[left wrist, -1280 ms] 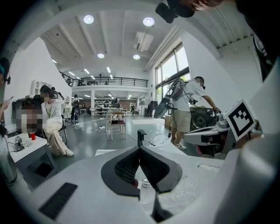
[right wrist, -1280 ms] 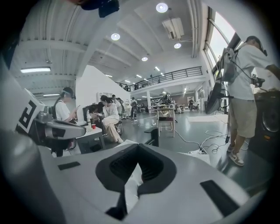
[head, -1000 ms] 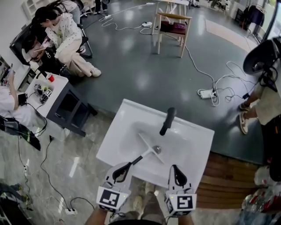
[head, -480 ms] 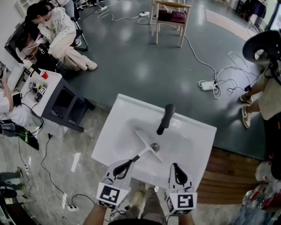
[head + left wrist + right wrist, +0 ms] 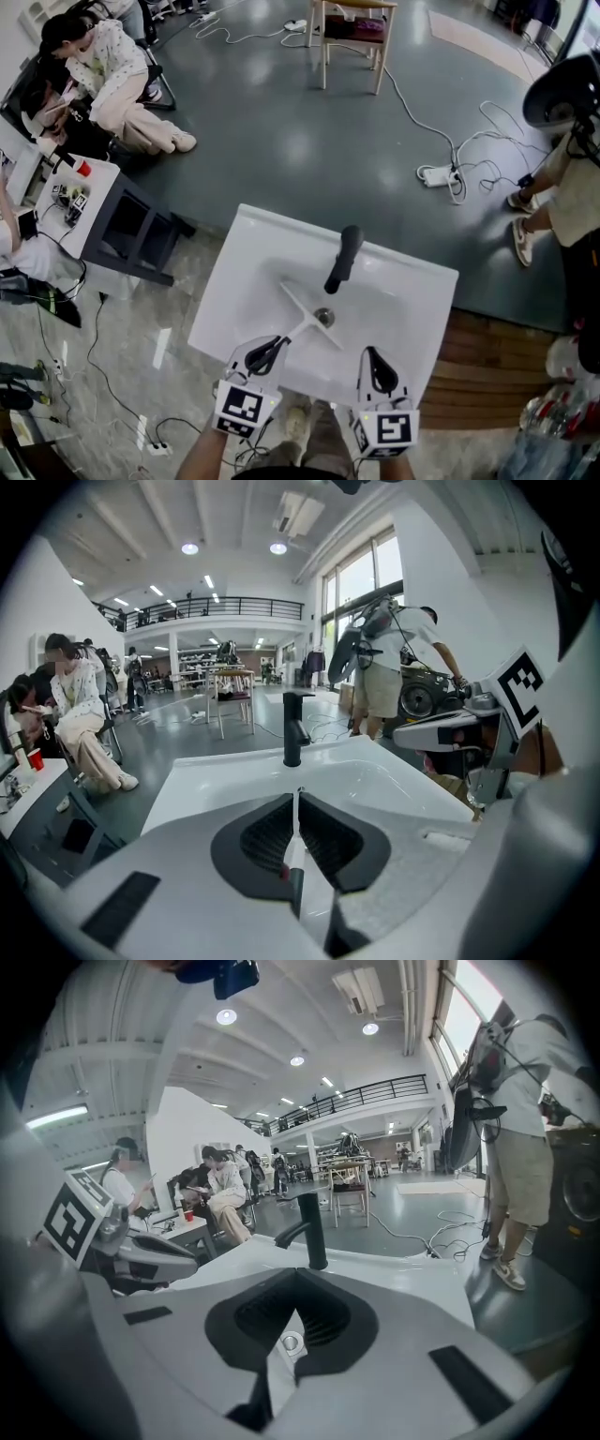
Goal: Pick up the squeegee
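The squeegee (image 5: 307, 316) lies in the basin of the white sink (image 5: 234, 281), with its white blade beside the drain (image 5: 323, 317). Its shaft runs down-left to a black handle (image 5: 281, 343). My left gripper (image 5: 274, 349) is shut and hangs right over that handle. In the left gripper view (image 5: 298, 797) the dark handle (image 5: 292, 878) shows through the slit between the jaws, seemingly underneath; the blade is hidden. I cannot tell whether the pads touch it. My right gripper (image 5: 372, 354) is shut over the sink's near edge, holding nothing; its view (image 5: 298, 1274) shows the drain (image 5: 291, 1342) below.
A black faucet (image 5: 342, 258) stands at the back of the basin. A dark side table (image 5: 112, 211) and seated people are at the left. Cables and a power strip (image 5: 436, 173) lie on the floor beyond, a person (image 5: 562, 197) stands at the right, a chair (image 5: 352, 37) far back.
Both grippers have sunk toward the sink, the left one more, closing in on the squeegee handle. The squeegee itself looks unmoved in the basin.
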`<state>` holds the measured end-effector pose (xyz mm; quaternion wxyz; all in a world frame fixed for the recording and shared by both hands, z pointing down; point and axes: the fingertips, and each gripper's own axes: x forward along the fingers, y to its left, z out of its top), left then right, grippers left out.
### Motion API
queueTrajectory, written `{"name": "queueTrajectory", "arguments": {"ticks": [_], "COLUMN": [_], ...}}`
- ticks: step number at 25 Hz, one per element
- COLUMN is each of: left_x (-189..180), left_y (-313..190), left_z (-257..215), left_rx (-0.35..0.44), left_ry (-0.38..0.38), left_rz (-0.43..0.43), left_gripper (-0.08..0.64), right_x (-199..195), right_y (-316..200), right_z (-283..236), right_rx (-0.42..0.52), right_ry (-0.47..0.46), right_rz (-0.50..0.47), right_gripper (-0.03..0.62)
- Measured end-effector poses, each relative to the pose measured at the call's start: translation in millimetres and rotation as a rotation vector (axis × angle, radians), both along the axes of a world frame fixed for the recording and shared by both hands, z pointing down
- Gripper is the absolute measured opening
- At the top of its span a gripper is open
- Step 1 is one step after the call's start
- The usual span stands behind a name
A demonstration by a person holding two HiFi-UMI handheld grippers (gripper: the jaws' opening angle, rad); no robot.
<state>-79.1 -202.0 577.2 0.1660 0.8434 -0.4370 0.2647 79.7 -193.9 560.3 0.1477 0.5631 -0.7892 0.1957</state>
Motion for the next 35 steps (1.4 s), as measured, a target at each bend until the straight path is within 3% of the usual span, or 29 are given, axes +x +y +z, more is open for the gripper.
{"name": "queueTrajectory", "arguments": {"ticks": [13,29,35], "left_x": [19.6,20.9,20.8], "left_y": [-1.5,-5.9,-5.0], "left_z": [80.2,147.2,162.4], "left_rx": [-0.210,-0.324,-0.375], "left_ry": [-0.112,-0.286,-0.312], "left_rz": [0.140,0.210,0.221], "left_gripper": [0.153,0.166,0.166], "right_x": [8.5,29.9,33.9], "right_y": [-8.5,-19.7,-22.9], "right_z": [13.8,30.9,36.0], "right_rx": [-0.020,-0.051,-0.061], "right_ry": [-0.005,0.006,0.003], "right_rz": [0.017,0.057,0.064], "right_gripper": [-0.002,-0.002,-0.002]}}
